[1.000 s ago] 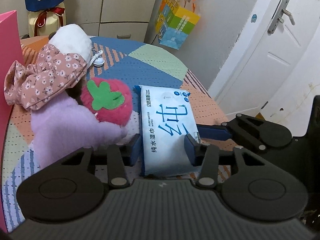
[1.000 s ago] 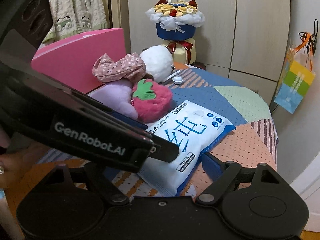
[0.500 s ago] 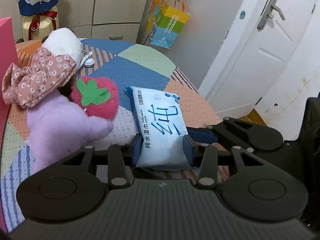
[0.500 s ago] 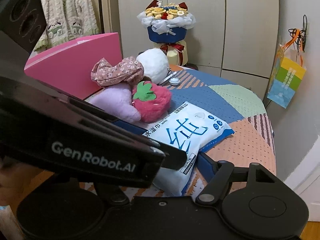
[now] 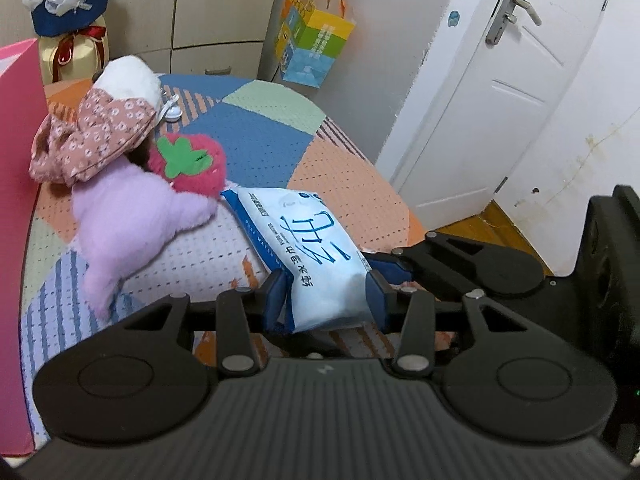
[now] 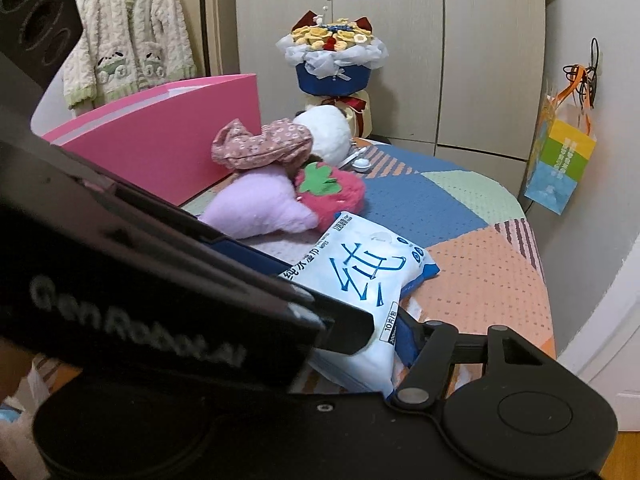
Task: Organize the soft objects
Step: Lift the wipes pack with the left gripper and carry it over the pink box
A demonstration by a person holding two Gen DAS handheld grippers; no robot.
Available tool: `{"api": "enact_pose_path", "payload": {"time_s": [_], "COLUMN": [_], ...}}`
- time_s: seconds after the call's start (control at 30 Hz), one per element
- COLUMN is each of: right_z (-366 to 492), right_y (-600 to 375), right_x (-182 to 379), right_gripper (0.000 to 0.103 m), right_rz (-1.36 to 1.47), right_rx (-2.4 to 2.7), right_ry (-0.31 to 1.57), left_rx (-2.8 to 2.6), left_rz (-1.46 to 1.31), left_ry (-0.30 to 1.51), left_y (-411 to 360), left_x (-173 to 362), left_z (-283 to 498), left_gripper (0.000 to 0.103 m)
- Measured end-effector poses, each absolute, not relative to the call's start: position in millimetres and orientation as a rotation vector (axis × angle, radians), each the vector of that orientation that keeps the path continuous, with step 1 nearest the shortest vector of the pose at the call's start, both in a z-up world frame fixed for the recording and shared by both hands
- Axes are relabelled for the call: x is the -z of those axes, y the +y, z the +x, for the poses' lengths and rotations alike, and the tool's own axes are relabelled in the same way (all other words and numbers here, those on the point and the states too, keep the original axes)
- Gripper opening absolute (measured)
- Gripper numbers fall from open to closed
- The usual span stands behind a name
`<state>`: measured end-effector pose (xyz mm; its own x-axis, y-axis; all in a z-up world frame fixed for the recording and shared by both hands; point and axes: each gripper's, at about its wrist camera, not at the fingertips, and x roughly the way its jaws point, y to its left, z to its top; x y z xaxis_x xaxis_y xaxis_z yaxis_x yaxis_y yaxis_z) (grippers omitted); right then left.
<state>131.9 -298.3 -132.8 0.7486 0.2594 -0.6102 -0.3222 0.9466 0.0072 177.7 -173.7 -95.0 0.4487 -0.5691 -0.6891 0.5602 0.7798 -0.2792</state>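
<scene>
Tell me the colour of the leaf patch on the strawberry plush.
Green, on the pink-red strawberry plush; clearest in the left wrist view.

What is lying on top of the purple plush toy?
A pink floral fabric piece lies over the upper end of the purple plush toy, and a red strawberry plush leans against it. The plush's head is covered by the fabric, so it cannot be seen.

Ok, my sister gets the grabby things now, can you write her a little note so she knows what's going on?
Left tool: shut on the wet wipes pack, near end lifted off the patchwork table.
Right tool: one finger shows beside the same pack; open or shut can't be told.
Plush doll with floral hat and strawberry plush lie together by the pink box.
Done: pack gripped. Left: putting the pack and plush toys away.
</scene>
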Motion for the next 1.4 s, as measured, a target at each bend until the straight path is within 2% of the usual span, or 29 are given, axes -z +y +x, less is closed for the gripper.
{"api": "enact_pose_path", "payload": {"time_s": [0.27, 0.4, 0.6, 0.67, 0.83, 1.4], "right_z": [135.9, 137.4, 130.0, 127.1, 110.1, 60.7], "right_y": [-303.7, -304.1, -301.3, -300.3, -287.7, -260.5], "right_x": [135.6, 138.9, 140.2, 138.7, 139.4, 102.3], "right_gripper": [0.078, 0.08, 0.072, 0.064, 0.058, 0.057], "right_rz": [-0.084, -0.088, -0.08, -0.072, -0.117, -0.101], "right_rx": [-0.379, -0.388, -0.35, -0.331, -0.313, -0.38], "right_ry": [0.687, 0.68, 0.649, 0.647, 0.609, 0.643], "left_rx": [0.617, 0.677, 0.677, 0.68, 0.647, 0.662], "left_rz": [-0.017, -0.103, -0.081, -0.052, 0.013, 0.125], "left_ry": [0.806, 0.871, 0.834, 0.82, 0.837, 0.821], "left_y": [-171.2, -168.4, -172.0, -174.5, -175.6, -143.8], "left_x": [105.0, 117.0, 119.1, 114.7, 103.8, 62.7], "left_z": [198.2, 207.0, 193.9, 187.5, 171.9, 107.7], "left_gripper": [0.044, 0.038, 0.033, 0.033, 0.033, 0.033]}}
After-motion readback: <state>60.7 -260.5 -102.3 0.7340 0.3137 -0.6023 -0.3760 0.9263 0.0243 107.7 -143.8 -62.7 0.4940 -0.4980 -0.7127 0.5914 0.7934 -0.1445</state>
